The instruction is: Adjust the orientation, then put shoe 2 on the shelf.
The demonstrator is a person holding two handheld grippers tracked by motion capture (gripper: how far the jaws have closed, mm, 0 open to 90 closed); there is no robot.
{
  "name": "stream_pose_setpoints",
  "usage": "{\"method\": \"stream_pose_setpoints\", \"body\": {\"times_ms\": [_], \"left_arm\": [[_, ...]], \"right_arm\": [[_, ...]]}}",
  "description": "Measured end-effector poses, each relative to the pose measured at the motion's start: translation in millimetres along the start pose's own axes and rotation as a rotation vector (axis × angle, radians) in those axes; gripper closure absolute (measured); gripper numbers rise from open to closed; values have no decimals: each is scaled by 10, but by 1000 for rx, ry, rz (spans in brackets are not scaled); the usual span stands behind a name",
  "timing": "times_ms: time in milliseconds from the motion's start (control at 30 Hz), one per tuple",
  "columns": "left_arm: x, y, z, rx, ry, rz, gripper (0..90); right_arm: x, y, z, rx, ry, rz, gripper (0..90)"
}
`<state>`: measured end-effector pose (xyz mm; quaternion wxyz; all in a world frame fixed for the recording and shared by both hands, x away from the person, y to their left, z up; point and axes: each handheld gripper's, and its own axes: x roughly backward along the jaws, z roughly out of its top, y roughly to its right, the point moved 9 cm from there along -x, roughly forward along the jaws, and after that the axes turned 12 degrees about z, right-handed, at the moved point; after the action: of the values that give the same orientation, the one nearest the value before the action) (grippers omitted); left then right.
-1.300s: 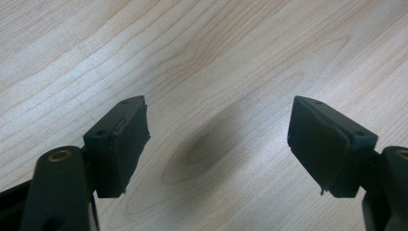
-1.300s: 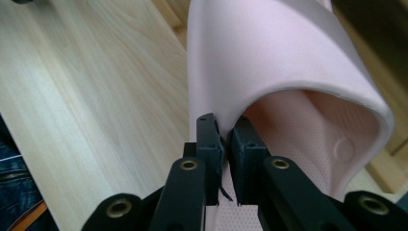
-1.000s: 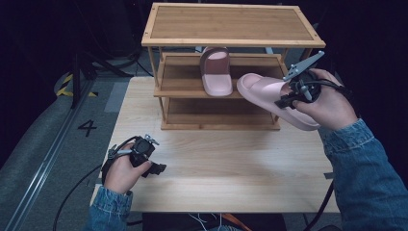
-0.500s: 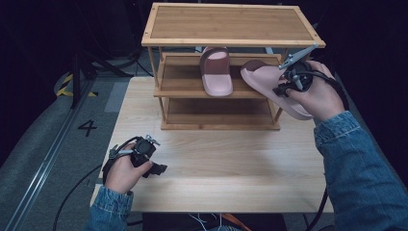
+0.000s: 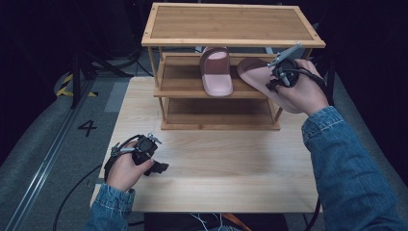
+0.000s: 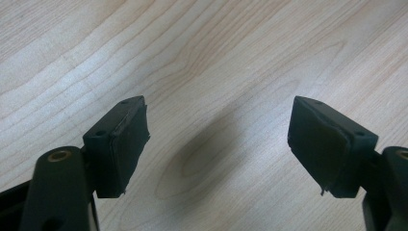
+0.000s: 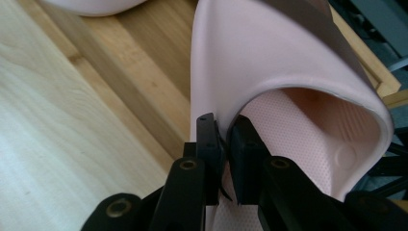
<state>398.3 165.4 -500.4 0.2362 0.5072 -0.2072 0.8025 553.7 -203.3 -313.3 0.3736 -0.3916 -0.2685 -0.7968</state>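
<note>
One soft pink rubber slide sandal (image 7: pixel 269 62), light and bendy, hangs pinched by its strap edge in the right hand-held gripper (image 7: pixel 225 144), the left hand-held gripper (image 6: pixel 216 144) idling wide open.

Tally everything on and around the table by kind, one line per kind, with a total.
Pink slippers: 2 — one on the shelf, one held
Wooden shoe rack: 1
Grippers: 2 — left gripper open, right gripper shut on the held slipper's strap
Wooden table: 1
Total: 6
</note>
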Motion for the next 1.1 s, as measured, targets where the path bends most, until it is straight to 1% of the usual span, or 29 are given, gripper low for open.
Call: {"method": "stream_pose_setpoints", "body": {"times_ms": [33, 100, 133, 233, 333, 400, 467, 533, 567, 667, 767, 867, 933, 967, 1067, 1100], "left_arm": [[0, 0, 0, 0, 0, 0, 225], [-6, 6, 6, 0, -8, 0, 225], [-15, 5, 17, -8, -4, -1, 225], [-22, 21, 36, -10, -6, -7, 225], [-20, 25, 52, -12, -4, -11, 225], [-25, 21, 64, -14, -1, -12, 225], [-23, 18, 73, -12, -7, -14, 224], [-28, 9, 92, -15, -2, -15, 224], [-29, 7, 103, -16, 1, -17, 223], [-41, 9, 131, -17, -3, -23, 223], [-52, 12, 166, -30, -7, -20, 223], [-65, 29, 199, -38, -10, -28, 222], [-76, 29, 216, -42, -7, -28, 222], [-77, 33, 226, -40, -13, -30, 222], [-84, 33, 264, -47, -9, -31, 222], [-84, 36, 274, -47, -9, -35, 222]], "right_arm": [[0, 0, 0, 0, 0, 0, 843], [-25, 26, 21, 8, 6, -17, 844], [-35, 35, 36, 7, 14, -19, 843], [-71, 74, 82, 8, 39, -34, 834], [-106, 109, 105, 6, 64, -50, 804], [-99, 108, 108, 3, 76, -59, 786], [-77, 81, 99, -9, 90, -48, 739], [-26, 69, 96, -13, 114, -53, 706], [2, 59, 86, -22, 118, -53, 698], [149, 6, 43, -61, 172, -35, 672], [272, 2, -31, -81, 188, -41, 663], [408, 17, -155, -109, 193, -55, 661], [440, 23, -190, -118, 191, -58, 661], [487, 31, -249, -136, 192, -58, 661], [614, 74, -426, -182, 200, -67, 665], [638, 85, -475, -189, 201, -69, 670]]}}
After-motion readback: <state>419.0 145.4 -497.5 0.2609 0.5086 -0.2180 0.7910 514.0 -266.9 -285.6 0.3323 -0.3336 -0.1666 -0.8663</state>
